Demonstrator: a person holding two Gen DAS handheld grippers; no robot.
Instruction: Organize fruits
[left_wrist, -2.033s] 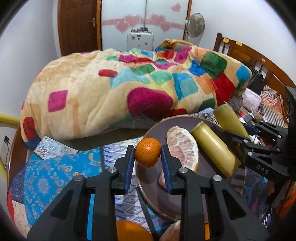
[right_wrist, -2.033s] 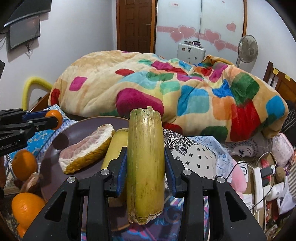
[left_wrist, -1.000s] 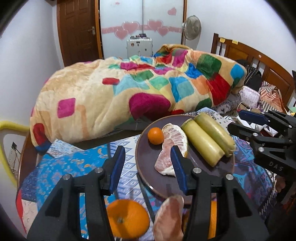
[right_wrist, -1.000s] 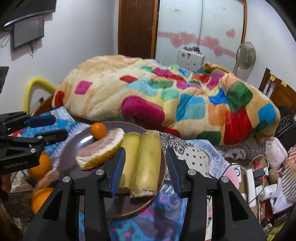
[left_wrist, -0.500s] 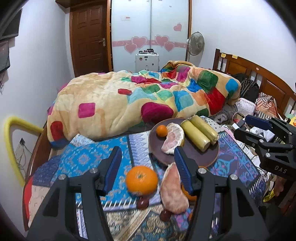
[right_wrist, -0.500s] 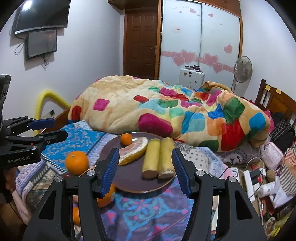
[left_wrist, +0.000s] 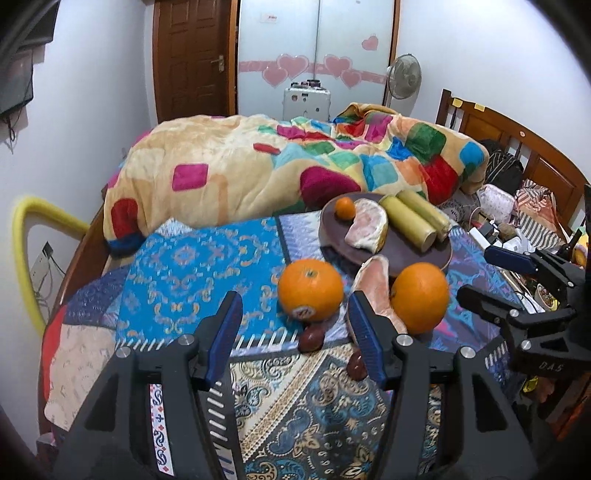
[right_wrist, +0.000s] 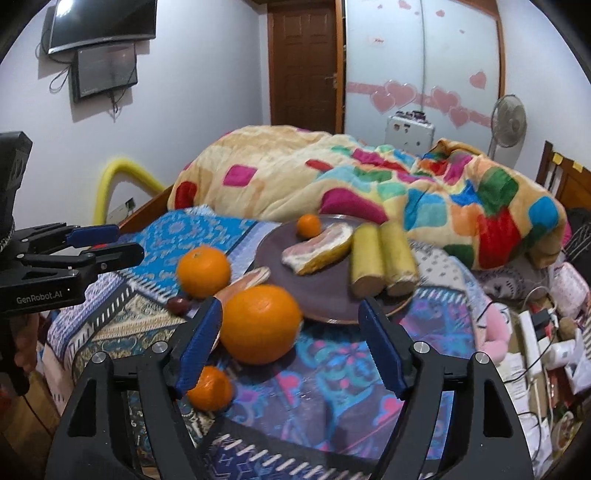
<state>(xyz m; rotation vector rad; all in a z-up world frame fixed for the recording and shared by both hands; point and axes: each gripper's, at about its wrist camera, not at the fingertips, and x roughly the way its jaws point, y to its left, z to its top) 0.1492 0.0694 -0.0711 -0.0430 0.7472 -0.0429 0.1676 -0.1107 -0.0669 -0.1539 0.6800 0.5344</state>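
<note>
A dark round plate (left_wrist: 406, 254) (right_wrist: 273, 254) holds a small orange (left_wrist: 345, 208) (right_wrist: 309, 225), a pomelo wedge (left_wrist: 367, 229) (right_wrist: 319, 249) and two yellow-green cane pieces (left_wrist: 408, 222) (right_wrist: 382, 254). On the patterned cloth in front lie two large oranges (left_wrist: 310, 289) (left_wrist: 420, 298) (right_wrist: 204, 271) (right_wrist: 260, 324), another pomelo wedge (left_wrist: 376, 284) (right_wrist: 245, 280), a small orange (right_wrist: 209, 388) and dark dates (left_wrist: 311, 339) (right_wrist: 178, 305). My left gripper (left_wrist: 295, 334) is open and empty, just short of the left large orange. My right gripper (right_wrist: 290, 341) is open and empty, close behind the near large orange.
A colourful blanket (left_wrist: 295, 166) is heaped on the bed behind the plate. A wooden headboard (left_wrist: 517, 155) and cluttered items (right_wrist: 546, 332) stand on the right. A yellow foam tube (left_wrist: 33, 229) is at the left. A fan (right_wrist: 508, 120) stands at the back.
Both grippers let go of their fruit onto the plate, opened and pulled back and up. The loose oranges and pomelo wedge in front of the plate came into view.
</note>
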